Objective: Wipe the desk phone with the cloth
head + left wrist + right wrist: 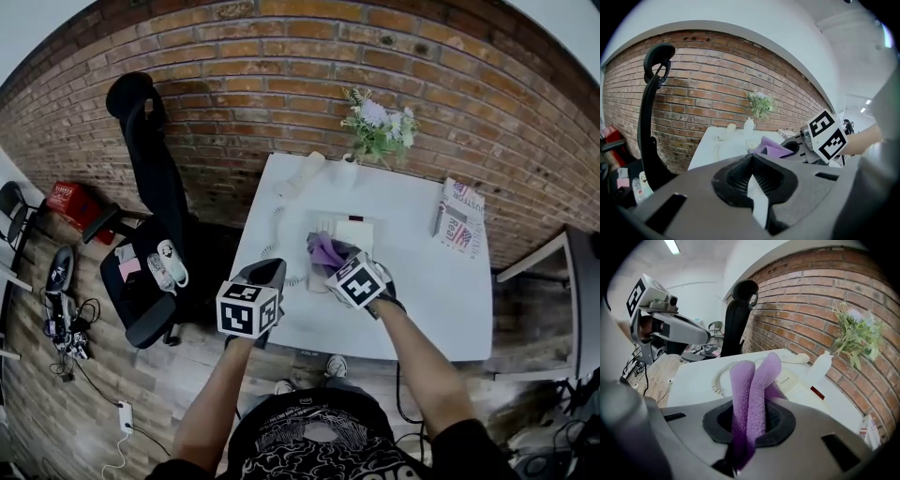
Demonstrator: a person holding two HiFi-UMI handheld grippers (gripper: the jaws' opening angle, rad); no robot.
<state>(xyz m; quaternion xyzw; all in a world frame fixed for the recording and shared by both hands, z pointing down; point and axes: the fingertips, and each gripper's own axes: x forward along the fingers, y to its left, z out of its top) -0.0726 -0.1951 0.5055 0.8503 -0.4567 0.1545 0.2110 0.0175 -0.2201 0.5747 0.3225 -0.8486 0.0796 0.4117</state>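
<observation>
Purple cloth [749, 394], pinched folded in my right gripper [330, 255] over the desk phone [347, 232] just ahead; I should press flat, stroking evenly, while my left gripper [265, 274], closed and empty, hangs alongside.

The phone [349, 234] sits mid-table [427, 300]. Behind it stands a vase [349, 170], behind and left lies the handset [300, 175], to its right a book [459, 223], and left, off the table, a chair [150, 173].

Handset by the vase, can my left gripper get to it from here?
Probably yes. The handset lies far left on the table, the left gripper sits at the near left edge, and only the cord lies between; the right gripper is off to the side.
</observation>
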